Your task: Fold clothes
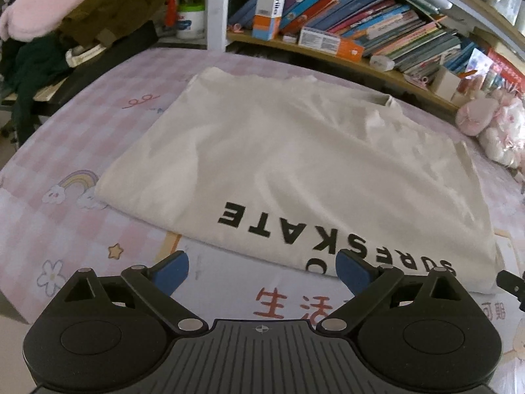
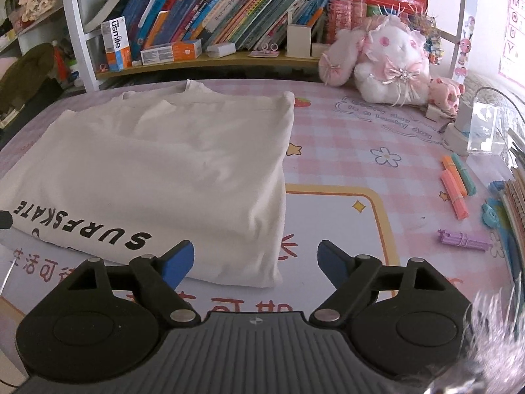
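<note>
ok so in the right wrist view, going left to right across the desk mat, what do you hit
cream SURFSKATE t-shirt → white flower print on the mat → orange and green highlighters → spiral notebooks at the right edge

plush rabbit [image 2: 390, 62], leaning books [image 2: 229, 16], coloured highlighters [image 2: 456, 184]

"SURFSKATE" in black capitals on the cream shirt [image 2: 147, 177], "usmile" on a box [image 2: 116, 43] on the shelf behind the shirt, "生活" on the mat [image 1: 272, 305] in front of the shirt
</note>
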`<action>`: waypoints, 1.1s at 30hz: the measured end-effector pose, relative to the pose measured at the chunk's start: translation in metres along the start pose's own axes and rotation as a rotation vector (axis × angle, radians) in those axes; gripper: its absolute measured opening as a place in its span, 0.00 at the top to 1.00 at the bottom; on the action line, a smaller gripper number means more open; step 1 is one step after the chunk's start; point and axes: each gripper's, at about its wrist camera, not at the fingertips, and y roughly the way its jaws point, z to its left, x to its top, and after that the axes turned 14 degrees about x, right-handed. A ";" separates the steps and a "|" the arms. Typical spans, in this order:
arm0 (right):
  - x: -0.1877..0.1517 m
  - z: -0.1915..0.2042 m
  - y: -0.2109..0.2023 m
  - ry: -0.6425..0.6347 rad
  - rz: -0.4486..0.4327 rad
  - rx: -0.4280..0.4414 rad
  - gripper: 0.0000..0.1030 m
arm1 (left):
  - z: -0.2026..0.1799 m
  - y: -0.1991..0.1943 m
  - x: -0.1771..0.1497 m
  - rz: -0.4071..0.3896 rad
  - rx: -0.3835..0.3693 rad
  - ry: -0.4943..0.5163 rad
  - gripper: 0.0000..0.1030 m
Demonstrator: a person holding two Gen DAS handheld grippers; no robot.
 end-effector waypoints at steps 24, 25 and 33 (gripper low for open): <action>0.007 0.168 0.050 -0.007 0.020 -0.141 0.16 | 0.122 0.053 0.050 -0.067 -0.214 0.217 0.05; 0.007 0.177 0.053 -0.018 0.027 -0.140 0.16 | 0.127 0.056 0.053 -0.068 -0.224 0.221 0.05; 0.018 0.255 0.085 -0.249 0.086 -0.006 0.19 | 0.163 0.083 0.068 -0.015 -0.296 0.147 0.05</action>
